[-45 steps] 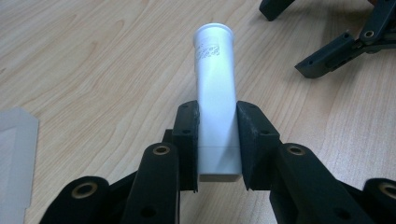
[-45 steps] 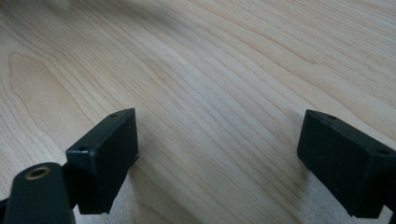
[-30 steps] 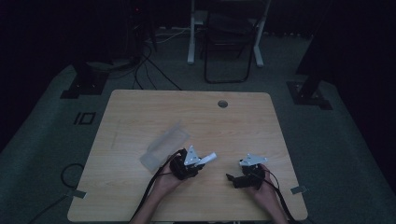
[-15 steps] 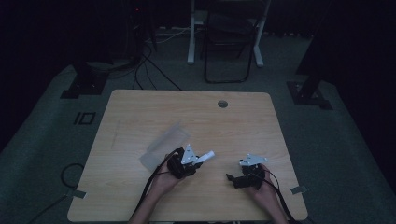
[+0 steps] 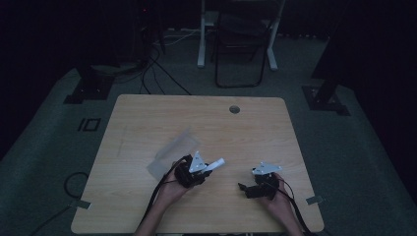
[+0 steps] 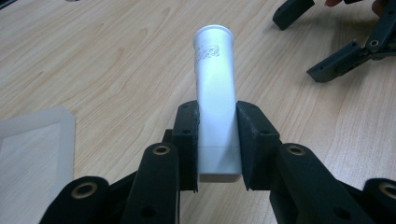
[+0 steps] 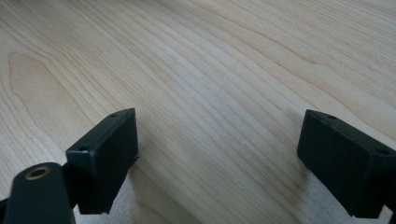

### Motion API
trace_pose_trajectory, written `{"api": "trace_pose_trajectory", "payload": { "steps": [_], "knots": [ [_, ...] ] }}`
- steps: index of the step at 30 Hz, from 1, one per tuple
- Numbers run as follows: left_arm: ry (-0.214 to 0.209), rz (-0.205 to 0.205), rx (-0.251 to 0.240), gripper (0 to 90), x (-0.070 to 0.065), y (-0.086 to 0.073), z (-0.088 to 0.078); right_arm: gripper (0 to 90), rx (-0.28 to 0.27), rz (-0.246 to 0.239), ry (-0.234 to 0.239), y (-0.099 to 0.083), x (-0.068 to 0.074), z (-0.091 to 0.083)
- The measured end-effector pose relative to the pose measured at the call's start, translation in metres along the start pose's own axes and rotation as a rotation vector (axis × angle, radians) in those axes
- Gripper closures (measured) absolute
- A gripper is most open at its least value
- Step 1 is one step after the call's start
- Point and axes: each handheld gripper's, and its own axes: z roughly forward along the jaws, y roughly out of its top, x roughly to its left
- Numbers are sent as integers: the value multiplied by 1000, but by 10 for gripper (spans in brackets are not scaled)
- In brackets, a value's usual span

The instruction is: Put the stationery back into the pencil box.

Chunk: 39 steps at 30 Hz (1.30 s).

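The black fingers (image 6: pixel 187 135) of the left gripper (image 6: pixel 217 140) are clamped on the lower end of a white, smooth plastic tube with a flared round rim and a small printed label (image 6: pixel 215 79), which juts forward past the fingers and hangs a little above the pale wood-grain tabletop (image 6: pixel 93 60). The fingers (image 7: pixel 105 158) of the right gripper (image 7: pixel 224 163) stand wide with nothing between them, low over bare tabletop. From above, the left gripper (image 5: pixel 194 169) sits near the front middle of the tabletop (image 5: pixel 162 118) with the white tube (image 5: pixel 216 164) pointing toward the right gripper (image 5: pixel 260 184), which rests well apart from it nearer the front right edge. Just beside the left hand (image 5: pixel 169 189), on its far left, lies a flat translucent plastic bag (image 5: pixel 172 152), touched by neither gripper. I judge the step in hand to be holding the tube lifted and ready; the next move probably calls for the open right gripper to take up the bag's mouth, or for the tube to be swung toward the bag, though which cannot be told. The left gripper view gives the grip itself, the label, a corner of the bag (image 6: pixel 32 149) and the other gripper's open fingers (image 6: pixel 336 63); the high view gives the layout, the cables and the round hole (image 5: pixel 234 109) at the far edge.
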Motion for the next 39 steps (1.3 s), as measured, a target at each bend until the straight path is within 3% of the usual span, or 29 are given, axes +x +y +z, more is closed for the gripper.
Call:
{"api": "trace_pose_trajectory", "payload": {
  "steps": [39],
  "knots": [
    [27, -16, -10, 713, 10, -3, -10, 123, 0, 1, 0, 0, 0, 0]
  ]
}}
